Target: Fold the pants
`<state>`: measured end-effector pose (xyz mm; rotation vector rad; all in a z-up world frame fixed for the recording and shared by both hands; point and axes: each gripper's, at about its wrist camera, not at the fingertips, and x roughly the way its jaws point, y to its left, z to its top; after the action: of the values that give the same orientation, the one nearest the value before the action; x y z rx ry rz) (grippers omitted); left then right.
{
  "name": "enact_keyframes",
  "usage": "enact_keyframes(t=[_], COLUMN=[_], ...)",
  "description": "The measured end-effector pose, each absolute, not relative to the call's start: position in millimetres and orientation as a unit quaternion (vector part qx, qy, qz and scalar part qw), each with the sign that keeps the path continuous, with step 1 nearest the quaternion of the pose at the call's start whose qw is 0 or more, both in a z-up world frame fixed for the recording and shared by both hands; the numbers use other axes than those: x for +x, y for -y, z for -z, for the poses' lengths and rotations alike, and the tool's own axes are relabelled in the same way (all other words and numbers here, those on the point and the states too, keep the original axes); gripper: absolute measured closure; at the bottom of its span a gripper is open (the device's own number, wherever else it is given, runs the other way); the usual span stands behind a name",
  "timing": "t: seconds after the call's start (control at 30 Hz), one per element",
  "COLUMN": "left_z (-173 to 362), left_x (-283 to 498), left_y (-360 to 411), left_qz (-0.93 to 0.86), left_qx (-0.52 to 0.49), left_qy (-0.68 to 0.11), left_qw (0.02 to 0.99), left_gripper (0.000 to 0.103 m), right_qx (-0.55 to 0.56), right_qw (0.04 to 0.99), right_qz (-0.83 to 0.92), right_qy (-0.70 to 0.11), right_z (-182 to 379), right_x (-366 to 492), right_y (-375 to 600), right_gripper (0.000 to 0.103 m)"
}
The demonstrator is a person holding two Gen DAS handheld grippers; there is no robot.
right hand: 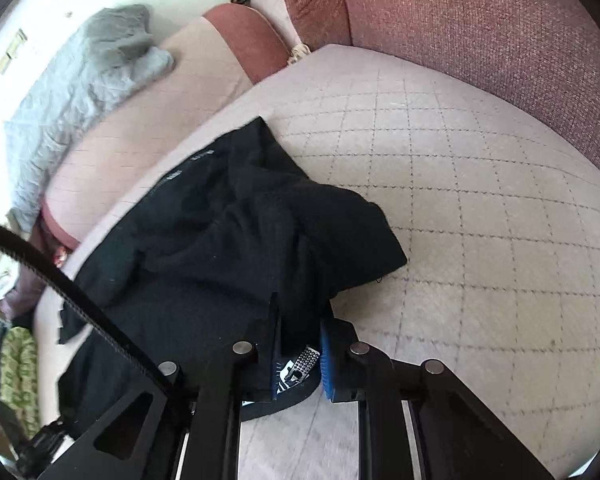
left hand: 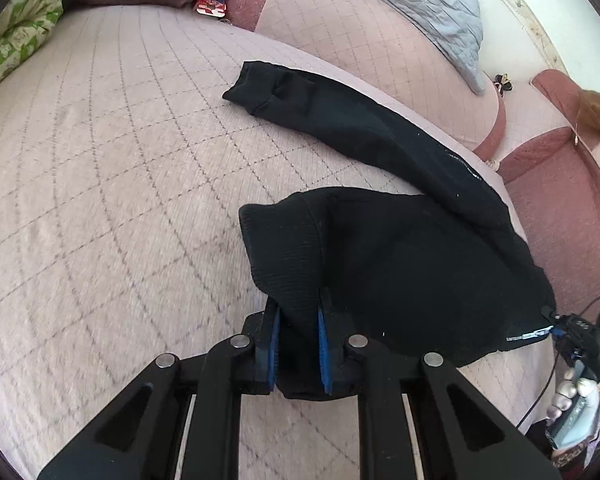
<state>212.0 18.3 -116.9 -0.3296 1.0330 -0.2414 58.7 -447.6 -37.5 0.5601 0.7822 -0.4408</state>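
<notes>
On the quilted sofa cushion (left hand: 100,168), we pinch the black pants (left hand: 400,264) with both jaws, ready to lift and fold the waist toward the cuffs.

In the left wrist view, the edge of the black pants (left hand: 400,248) pinched in the left claw (left hand: 299,344) is hidden behind its blue pads, and the right claw (left hand: 556,330) at the picture's right edge is too small to read. In the right wrist view, a black cable (right hand: 72,292) covers part of the pants, whose left end blurs away at the frame edge.
</notes>
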Motion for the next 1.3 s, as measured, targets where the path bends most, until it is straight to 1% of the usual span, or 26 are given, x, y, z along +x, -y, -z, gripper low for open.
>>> enact_keyframes(t=[0.13, 0.3, 0.47, 0.53, 0.57, 0.6, 0.63, 0.67, 0.8, 0.83, 0.87, 0.93, 1.0, 1.1, 1.2, 1.27, 1.3], left_z=[104, 91, 90, 93, 96, 98, 100, 101, 88, 85, 81, 77, 73, 65, 55, 48, 44], left_x=[196, 174, 146, 137, 133, 129, 127, 124, 110, 108, 107, 109, 114, 129, 143, 153, 159], left_y=[-14, -27, -41, -46, -47, -48, -48, -48, -57, -62, -66, -78, -85, -92, -78, -65, -57], left_qz=[0.111, 0.109, 0.089, 0.093, 0.088, 0.080, 0.075, 0.074, 0.059, 0.051, 0.042, 0.022, 0.016, 0.014, 0.007, 0.005, 0.004], left_qx=[-0.139, -0.138, -0.127, -0.138, -0.137, -0.129, -0.124, -0.123, -0.114, -0.108, -0.105, -0.112, -0.122, -0.125, -0.097, -0.073, -0.058], left_qy=[-0.494, -0.499, -0.506, -0.513, -0.516, -0.520, -0.523, -0.525, -0.508, -0.504, -0.501, -0.499, -0.499, -0.500, -0.490, -0.482, -0.477], left_qw=[0.851, 0.848, 0.848, 0.842, 0.841, 0.841, 0.840, 0.839, 0.852, 0.856, 0.858, 0.859, 0.858, 0.857, 0.866, 0.873, 0.877], left_gripper=[0.088, 0.088, 0.088, 0.088, 0.088, 0.087, 0.086, 0.084, 0.080, 0.076, 0.070, 0.062, 0.062, 0.062, 0.061, 0.053, 0.051], right_qx=[0.268, 0.276, 0.283, 0.299, 0.307, 0.313, 0.318, 0.321, 0.351, 0.345, 0.335, 0.318, 0.304, 0.276, 0.242, 0.225, 0.217], right_qw=[0.868, 0.867, 0.858, 0.851, 0.847, 0.841, 0.832, 0.826, 0.818, 0.822, 0.828, 0.837, 0.847, 0.858, 0.870, 0.876, 0.878], right_qz=[0.199, 0.186, 0.189, 0.191, 0.190, 0.191, 0.197, 0.207, 0.210, 0.213, 0.218, 0.226, 0.226, 0.216, 0.187, 0.165, 0.152], right_qy=[-0.369, -0.372, -0.386, -0.388, -0.391, -0.398, -0.409, -0.415, -0.404, -0.398, -0.394, -0.384, -0.374, -0.375, -0.386, -0.394, -0.399], right_z=[29, 23, 25, 30, 34, 38, 43, 45, 39, 33, 27, 14, 2, -11, -18, -20, -20], right_x=[38, 8, -27, -38, -42, -43, -44, -46, -67, -73, -78, -85, -86, -75, -49, -30, -19], right_y=[441, 440, 440, 445, 448, 449, 451, 452, 458, 459, 459, 459, 458, 453, 442, 433, 428], right_gripper=[0.088, 0.088, 0.088, 0.088, 0.087, 0.083, 0.075, 0.071, 0.069, 0.068, 0.067, 0.063, 0.060, 0.059, 0.058, 0.058, 0.058])
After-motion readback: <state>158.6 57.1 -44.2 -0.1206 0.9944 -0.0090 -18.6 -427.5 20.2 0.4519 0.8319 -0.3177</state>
